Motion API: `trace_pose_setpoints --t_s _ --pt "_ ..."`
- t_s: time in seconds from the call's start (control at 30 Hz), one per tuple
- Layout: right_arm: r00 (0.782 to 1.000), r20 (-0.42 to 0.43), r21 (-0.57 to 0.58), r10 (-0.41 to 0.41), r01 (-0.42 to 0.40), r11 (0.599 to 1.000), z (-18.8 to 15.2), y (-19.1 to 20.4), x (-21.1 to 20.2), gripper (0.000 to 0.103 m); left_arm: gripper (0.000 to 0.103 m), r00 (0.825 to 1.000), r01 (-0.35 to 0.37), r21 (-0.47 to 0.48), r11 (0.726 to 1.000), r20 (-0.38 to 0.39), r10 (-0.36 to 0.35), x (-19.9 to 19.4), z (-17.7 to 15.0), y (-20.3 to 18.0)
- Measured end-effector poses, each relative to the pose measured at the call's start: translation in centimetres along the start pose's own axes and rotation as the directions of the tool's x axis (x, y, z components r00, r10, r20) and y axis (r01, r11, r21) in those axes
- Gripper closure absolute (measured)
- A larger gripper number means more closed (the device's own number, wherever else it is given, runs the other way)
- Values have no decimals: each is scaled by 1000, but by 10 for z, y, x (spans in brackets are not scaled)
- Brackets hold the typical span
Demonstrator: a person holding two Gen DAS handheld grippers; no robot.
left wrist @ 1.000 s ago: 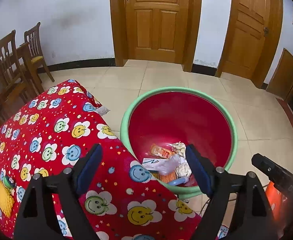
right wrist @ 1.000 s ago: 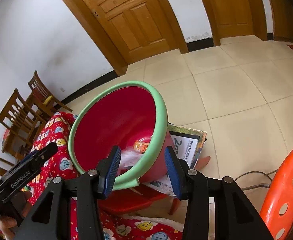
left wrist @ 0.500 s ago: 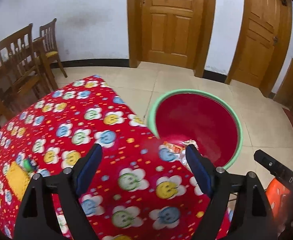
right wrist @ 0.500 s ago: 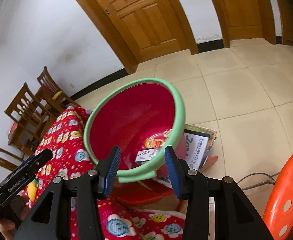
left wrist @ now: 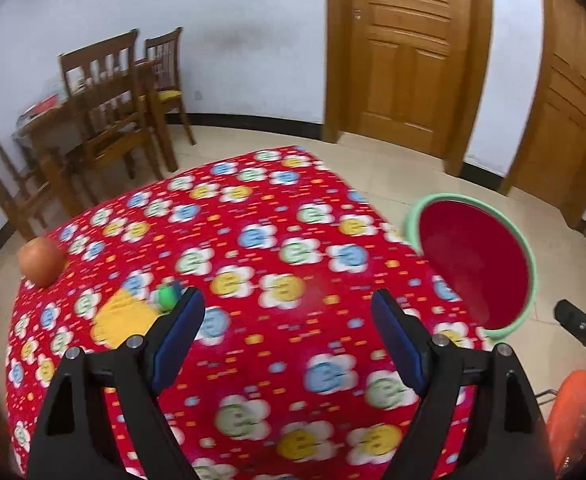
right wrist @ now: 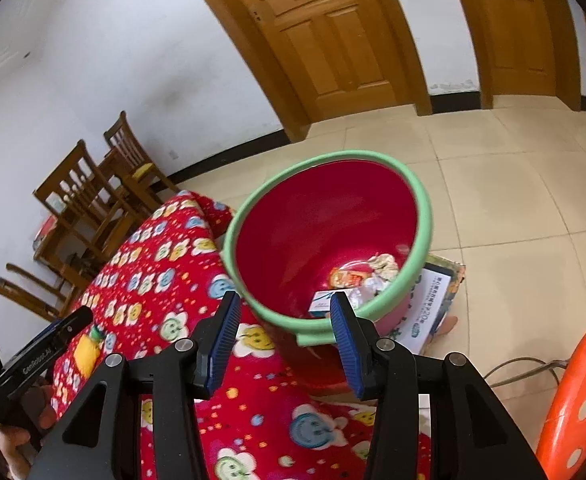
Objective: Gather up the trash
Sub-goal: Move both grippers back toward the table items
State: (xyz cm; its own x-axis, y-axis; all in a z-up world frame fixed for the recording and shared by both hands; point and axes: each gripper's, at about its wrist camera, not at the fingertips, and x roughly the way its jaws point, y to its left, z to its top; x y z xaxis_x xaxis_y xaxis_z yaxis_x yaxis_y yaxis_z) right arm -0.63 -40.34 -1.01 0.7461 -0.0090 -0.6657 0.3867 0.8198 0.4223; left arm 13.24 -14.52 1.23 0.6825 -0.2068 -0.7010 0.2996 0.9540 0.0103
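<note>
Swung leftward, left tongs (left wrist: 287,334) face tablecloth (left wrist: 253,240), orange (left wrist: 41,261).

Two grippers (left wrist: 287,334) (right wrist: 283,330), one red bin (right wrist: 325,224) at two o'clock, three chairs (left wrist: 105,92) at ten, two doors (left wrist: 407,52), one orange ball (left wrist: 40,261), one green ball (left wrist: 167,297), one orange stool (right wrist: 577,396).

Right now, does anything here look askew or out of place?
Yes. The red bucket with trash in it sits on a printed board that juts from under its right side, and its green rim trim hangs loose at the front.
</note>
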Motion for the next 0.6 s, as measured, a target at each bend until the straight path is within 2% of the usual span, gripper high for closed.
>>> trace_pose_setpoints --t_s 0.3,0.6 --pt "1000 -25 -56 14 -15 998 -8 27 7 55 19 994 -106 -114 988 -43 102 8 -13 68" --pt "999 -50 -92 6 -11 996 -13 45 17 55 19 987 -150 -215 965 -90 134 25 -27 114"
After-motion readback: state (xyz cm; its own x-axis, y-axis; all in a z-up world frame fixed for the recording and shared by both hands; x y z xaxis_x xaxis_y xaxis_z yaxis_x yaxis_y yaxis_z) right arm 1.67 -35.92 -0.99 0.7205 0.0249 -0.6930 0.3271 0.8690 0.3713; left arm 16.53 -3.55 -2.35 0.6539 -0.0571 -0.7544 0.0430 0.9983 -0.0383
